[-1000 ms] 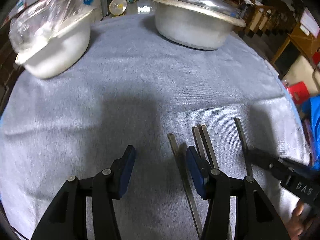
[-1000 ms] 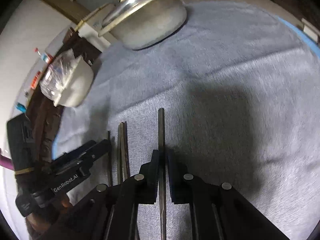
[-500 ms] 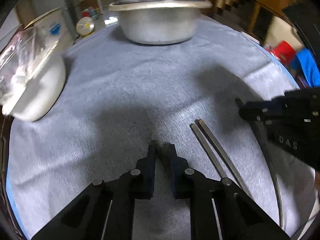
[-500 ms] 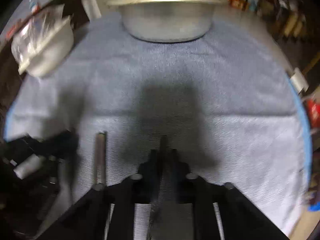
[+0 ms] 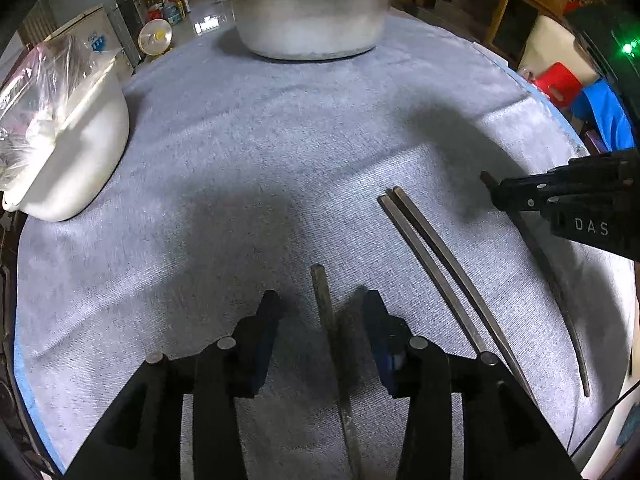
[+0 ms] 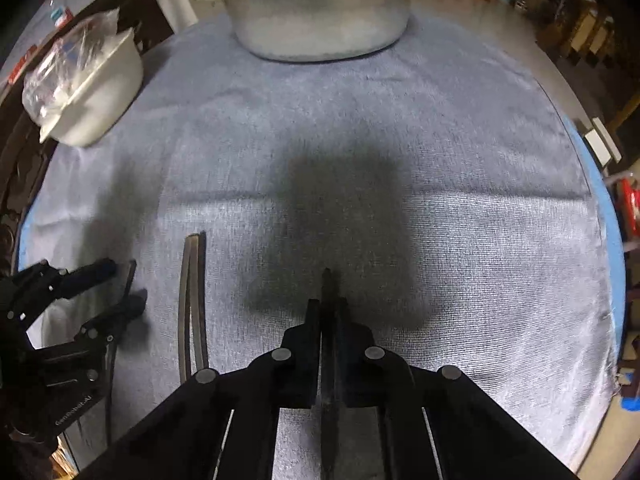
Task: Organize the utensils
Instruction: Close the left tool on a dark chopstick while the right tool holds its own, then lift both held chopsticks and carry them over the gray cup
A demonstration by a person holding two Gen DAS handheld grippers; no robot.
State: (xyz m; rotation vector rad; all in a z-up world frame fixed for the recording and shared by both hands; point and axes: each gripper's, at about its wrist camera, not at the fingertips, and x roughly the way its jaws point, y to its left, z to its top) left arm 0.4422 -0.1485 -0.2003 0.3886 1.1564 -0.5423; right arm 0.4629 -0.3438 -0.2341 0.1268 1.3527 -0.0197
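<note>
Dark metal chopsticks on the grey cloth (image 5: 248,152): one chopstick (image 5: 325,312) lies between the left gripper (image 5: 318,312) pads, jaws opening and not pressing it; a pair (image 5: 432,256) lies side by side just to its right. The right gripper (image 6: 327,312) is clamped tight on another chopstick (image 6: 326,280). Beyond stand a lidded metal pot (image 5: 312,20) and, to the left, a white bowl (image 5: 80,152) with a plastic bag (image 5: 36,88).

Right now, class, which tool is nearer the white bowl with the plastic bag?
Left. The left tool, jaws opening around one chopstick, sits on the bowl's side of the cloth; the right tool, shut on another chopstick, is farther across.
</note>
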